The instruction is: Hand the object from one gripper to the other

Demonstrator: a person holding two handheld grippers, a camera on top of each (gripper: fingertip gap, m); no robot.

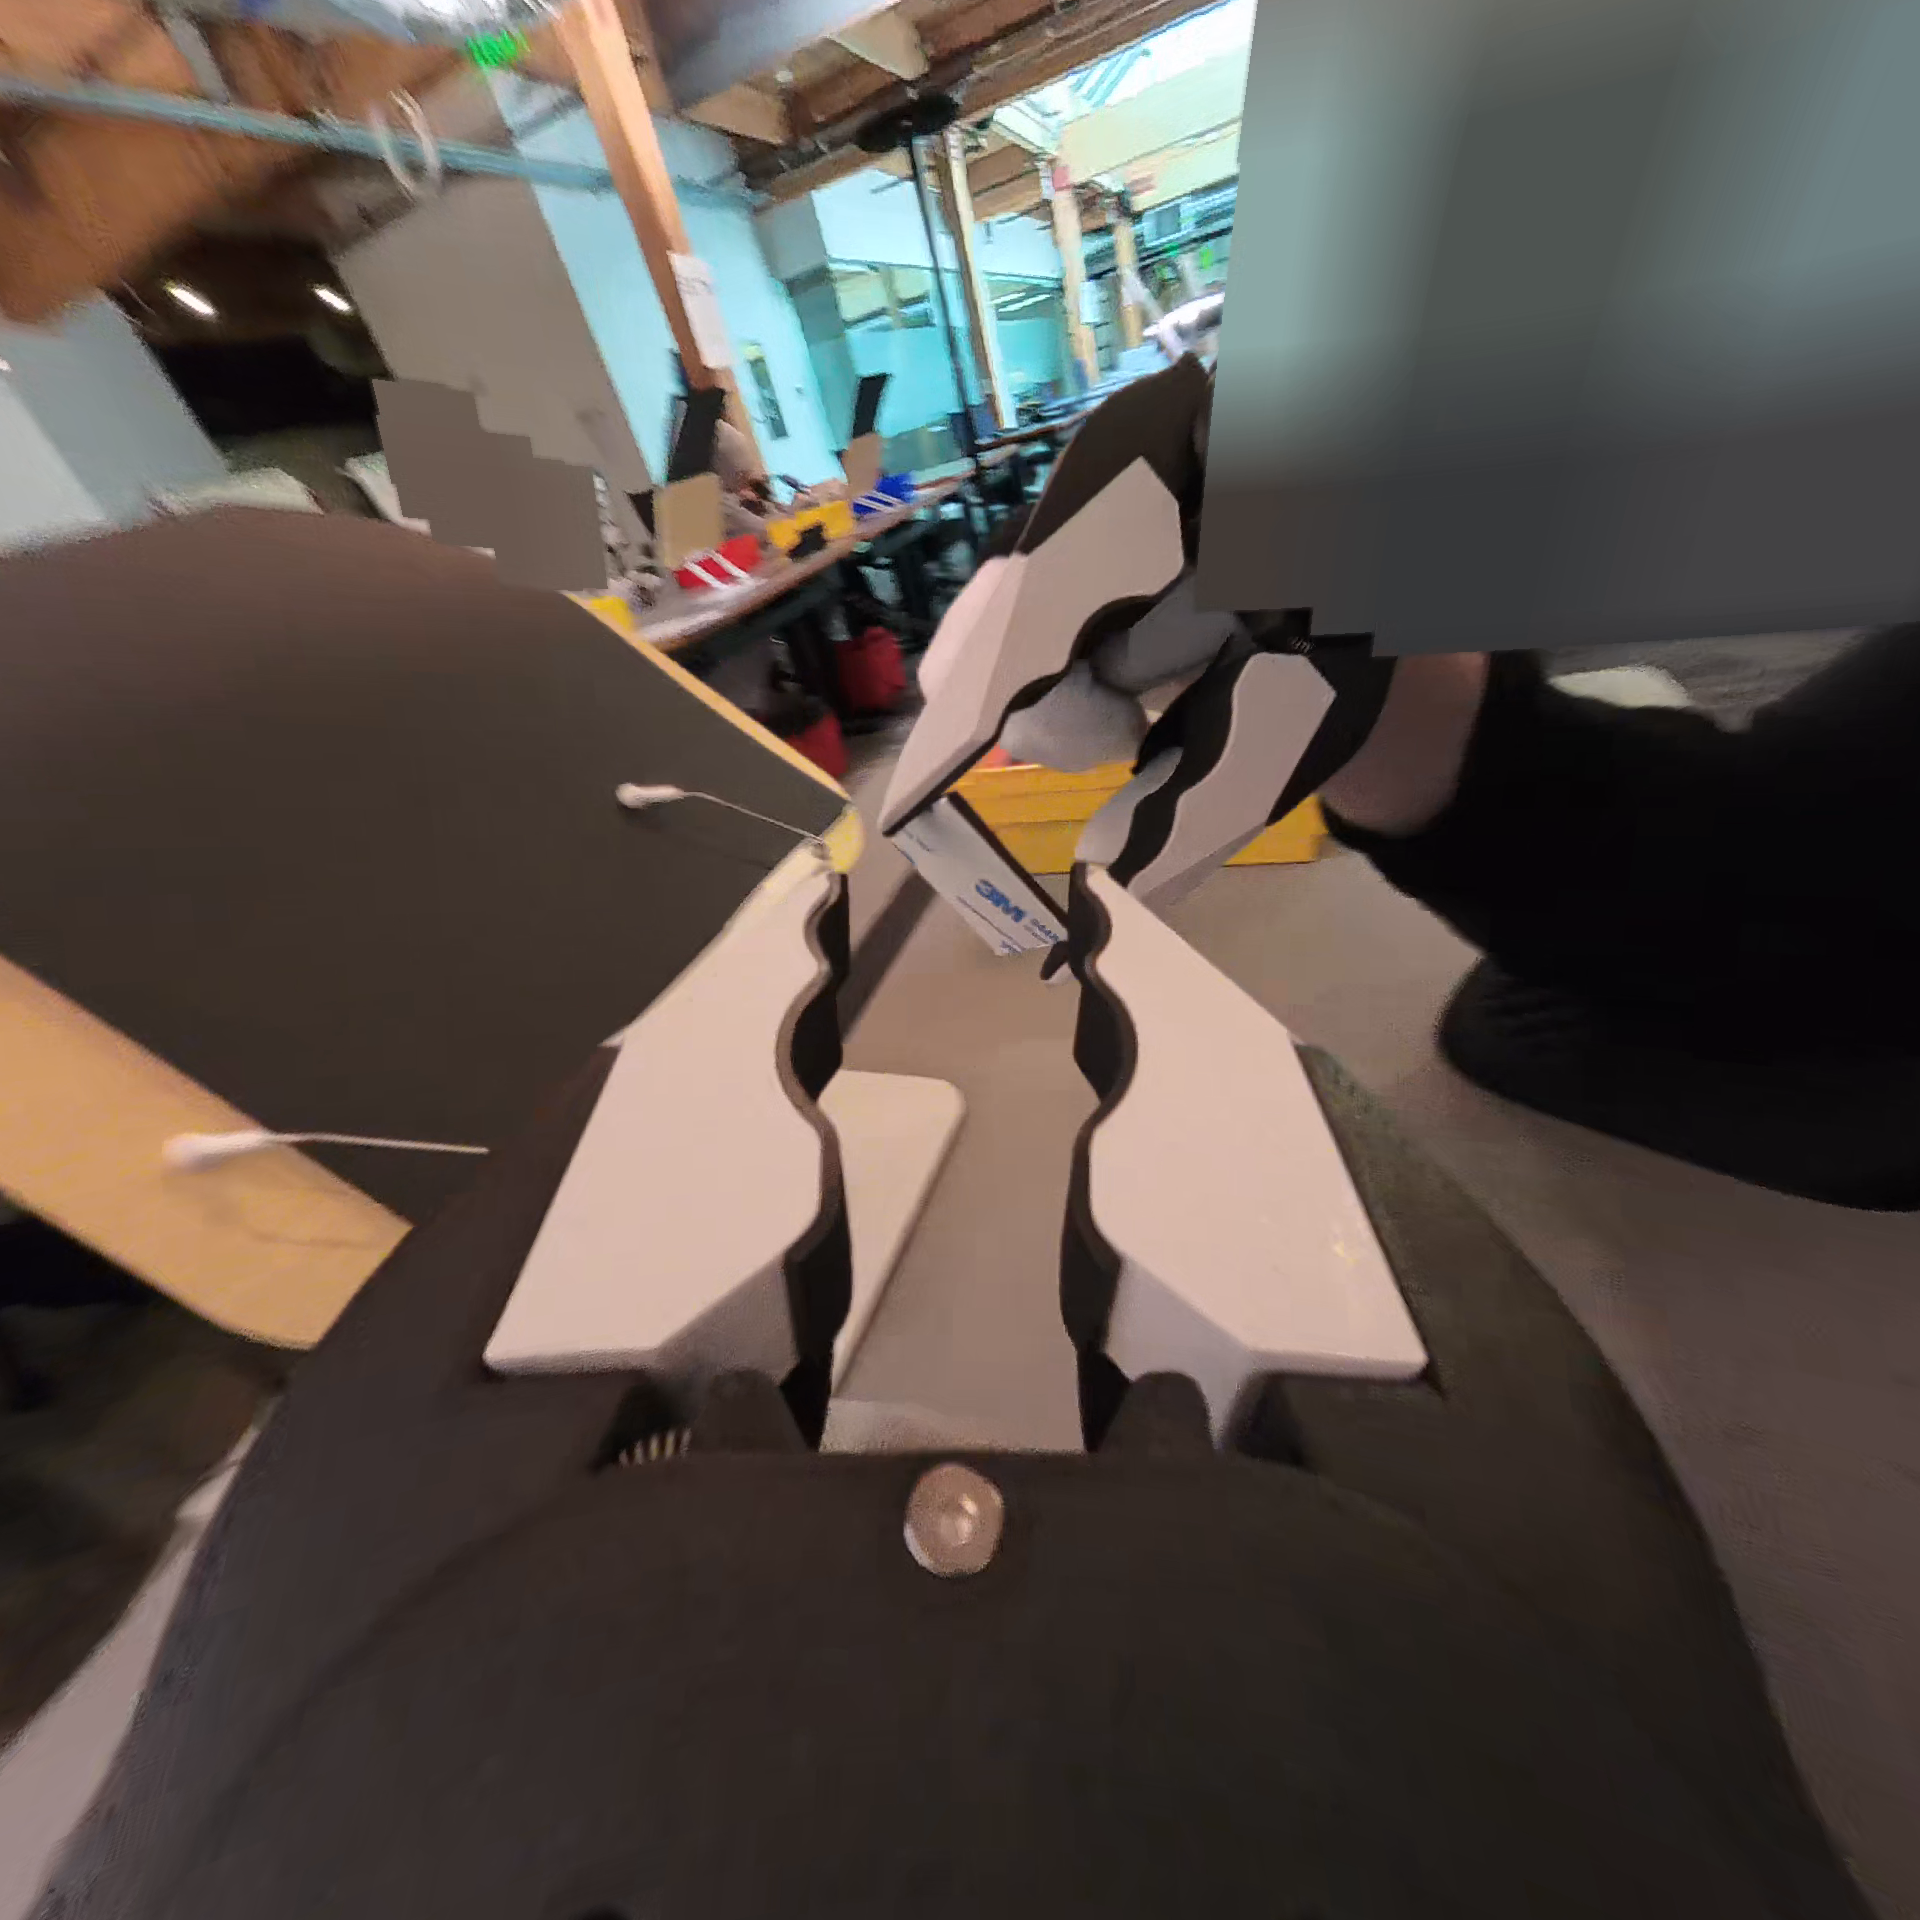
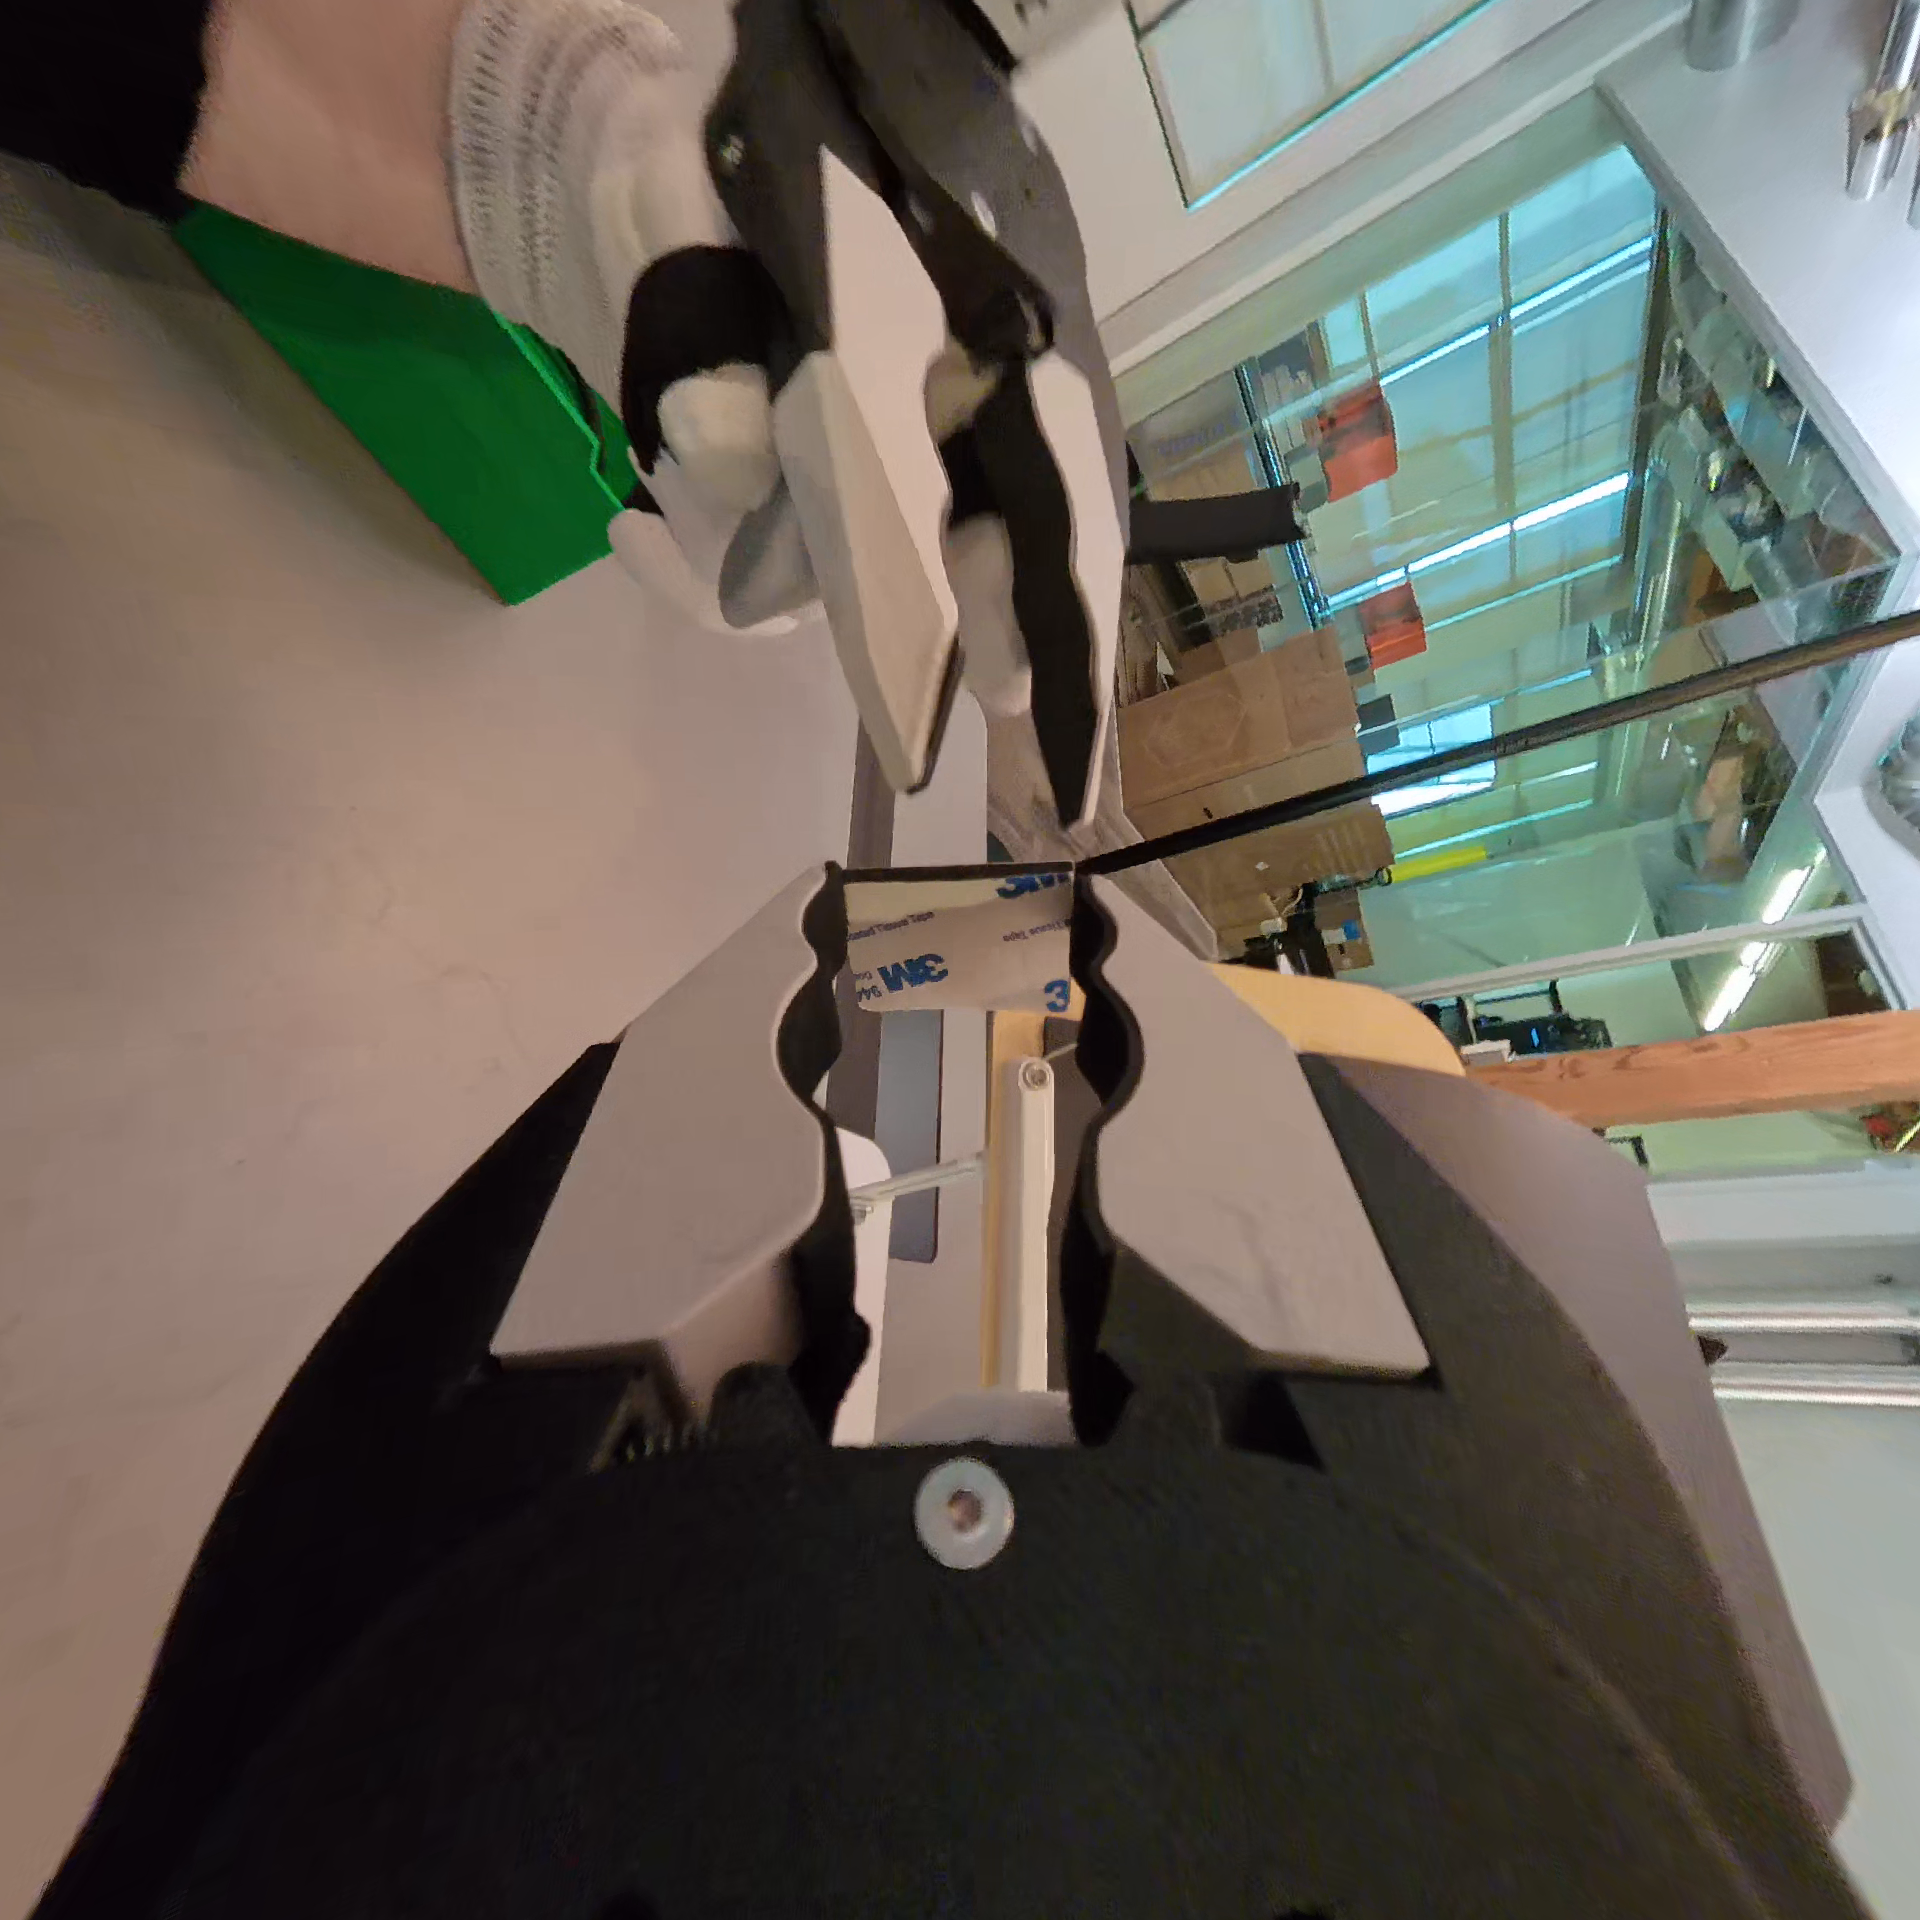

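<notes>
The right gripper clamps a white pad with blue print crosswise between its fingertips. The left gripper, jaws apart and empty, points at it, its tips just beside the pad. A green box lies on the table.

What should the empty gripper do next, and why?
Probably ease the left gripper forward until its open fingers sit on either side of the white pad. The right gripper is clamped on the pad, and the left one's tips look just short of it, gripping nothing.
</notes>
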